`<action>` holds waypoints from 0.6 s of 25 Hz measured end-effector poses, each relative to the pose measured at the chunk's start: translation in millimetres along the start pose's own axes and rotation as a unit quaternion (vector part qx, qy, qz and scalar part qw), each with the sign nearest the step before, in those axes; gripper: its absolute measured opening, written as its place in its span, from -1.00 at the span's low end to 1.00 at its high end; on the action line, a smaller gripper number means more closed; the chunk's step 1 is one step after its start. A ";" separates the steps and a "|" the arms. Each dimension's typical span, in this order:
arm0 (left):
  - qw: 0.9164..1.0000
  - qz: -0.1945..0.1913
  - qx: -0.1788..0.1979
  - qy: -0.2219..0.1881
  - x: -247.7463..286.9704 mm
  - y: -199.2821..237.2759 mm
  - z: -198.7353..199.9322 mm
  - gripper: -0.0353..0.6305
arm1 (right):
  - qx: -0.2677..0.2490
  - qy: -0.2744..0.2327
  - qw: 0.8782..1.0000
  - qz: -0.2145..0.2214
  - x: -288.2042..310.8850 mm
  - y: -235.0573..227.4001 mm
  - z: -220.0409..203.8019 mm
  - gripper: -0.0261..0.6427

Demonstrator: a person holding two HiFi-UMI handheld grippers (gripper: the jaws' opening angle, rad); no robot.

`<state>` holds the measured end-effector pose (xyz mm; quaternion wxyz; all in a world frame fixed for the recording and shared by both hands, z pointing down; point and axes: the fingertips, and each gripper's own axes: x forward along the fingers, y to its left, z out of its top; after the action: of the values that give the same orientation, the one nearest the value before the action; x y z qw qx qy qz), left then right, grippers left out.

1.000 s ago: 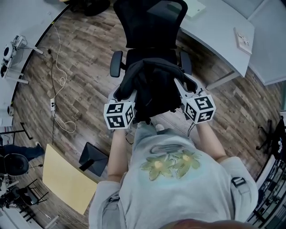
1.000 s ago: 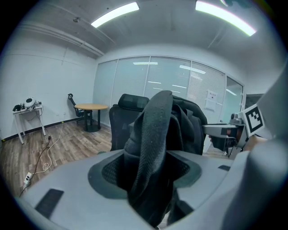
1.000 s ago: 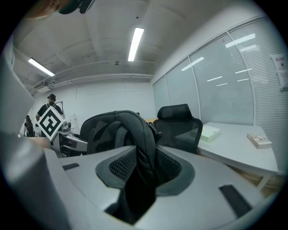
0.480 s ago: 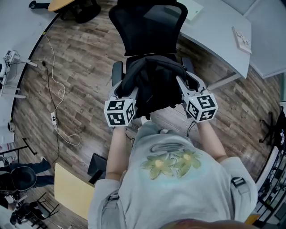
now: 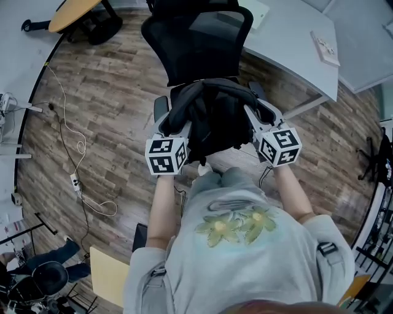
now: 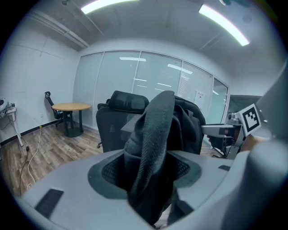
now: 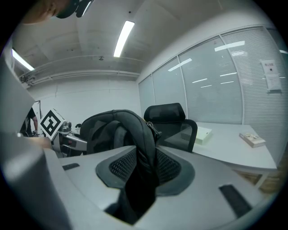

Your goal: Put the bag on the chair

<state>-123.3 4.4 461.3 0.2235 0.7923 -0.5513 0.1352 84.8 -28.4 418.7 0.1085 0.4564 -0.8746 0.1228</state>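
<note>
— Wood-plank floor (image 5: pixel 104 104) of an office lies all round. So where is the bag?
— Black bag (image 5: pixel 212 116) hangs between the two grippers, right in front of the black chair (image 5: pixel 202 43) and over its seat. I cannot tell whether its bottom touches the seat, because the bag hides it.
— And the grips?
— Left gripper (image 5: pixel 173 124) has its jaws clamped on a thick fold of strap (image 6: pixel 153 143). Right gripper (image 5: pixel 258 113) pinches the other strap (image 7: pixel 140 134), with its jaws set narrower. Both hold, and neither is empty.
— Counts?
— One bag and two grippers. One chair, with two armrests (image 5: pixel 161 105) peeping out on either side of the bag. One white desk (image 5: pixel 295 49) stands beyond the chair, with two flat things on it: a pale box (image 5: pixel 258 11) and a small book-like item (image 5: pixel 323 49). One white cable (image 5: pixel 67 138) trails over the floor at the left.
— Anything cut off?
— Round wooden table (image 5: pixel 70 13) at the top left edge shows only in part. The chair's base is out of sight.
— Changed since a second ago?
— The backrest stands closer behind the bag, and the strip of seat that showed between them is now covered. The yellow board (image 5: pixel 110 276) at lower left has slid toward the bottom edge. Both grips are unchanged.
</note>
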 end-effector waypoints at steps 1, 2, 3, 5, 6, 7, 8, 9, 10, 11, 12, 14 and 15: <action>1.000 -0.003 0.000 0.003 3.0 1.0 0.3 -0.13 | 0.001 0.003 1.000 -0.003 1.5 -1.3 -0.1 -0.51; 1.000 -0.007 -0.002 0.005 5.9 2.1 0.7 -0.12 | 0.002 0.006 1.000 -0.006 3.2 -2.5 -0.1 -0.51; 1.000 -0.009 -0.003 0.007 8.5 3.6 0.6 -0.12 | 0.002 0.009 1.000 -0.008 5.3 -3.1 -0.2 -0.51; 1.000 -0.013 -0.007 0.010 13.2 9.5 -0.8 -0.12 | 0.000 0.015 1.000 -0.010 11.4 -1.9 -1.6 -0.51; 1.000 -0.014 -0.009 0.012 15.7 13.6 -2.5 -0.12 | -0.001 0.018 1.000 -0.010 15.3 -0.6 -3.3 -0.52; 1.000 -0.014 -0.012 0.015 18.0 17.2 -5.0 -0.12 | -0.001 0.022 1.000 -0.010 18.7 0.4 -5.9 -0.52; 1.000 -0.014 -0.015 0.019 20.3 19.5 -8.0 -0.12 | 0.000 0.026 1.000 -0.010 21.4 0.8 -9.2 -0.52; 0.999 -0.014 -0.017 0.023 22.5 20.5 -10.8 -0.12 | 0.001 0.030 0.999 -0.010 23.2 0.0 -12.3 -0.52; 0.999 -0.015 -0.018 0.026 25.0 20.8 -12.5 -0.12 | 0.004 0.033 0.999 -0.011 25.0 -1.7 -14.4 -0.52; 0.999 -0.015 -0.019 0.028 27.6 20.9 -12.6 -0.12 | 0.005 0.035 0.999 -0.012 27.0 -4.0 -15.1 -0.52; 0.999 -0.014 -0.018 0.029 30.0 21.4 -11.4 -0.12 | 0.006 0.035 0.999 -0.012 29.5 -6.2 -14.6 -0.52; 0.999 -0.013 -0.017 0.029 34.2 24.3 -6.1 -0.12 | 0.006 0.033 0.999 -0.012 35.8 -9.1 -10.8 -0.52; 0.999 -0.012 -0.016 0.027 36.2 26.5 -2.5 -0.12 | 0.006 0.031 0.999 -0.011 39.3 -10.2 -8.2 -0.52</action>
<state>-135.1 -31.5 485.6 0.2525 0.7911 -0.5378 0.1452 71.8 -61.8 439.5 0.1344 0.4624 -0.8651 0.1406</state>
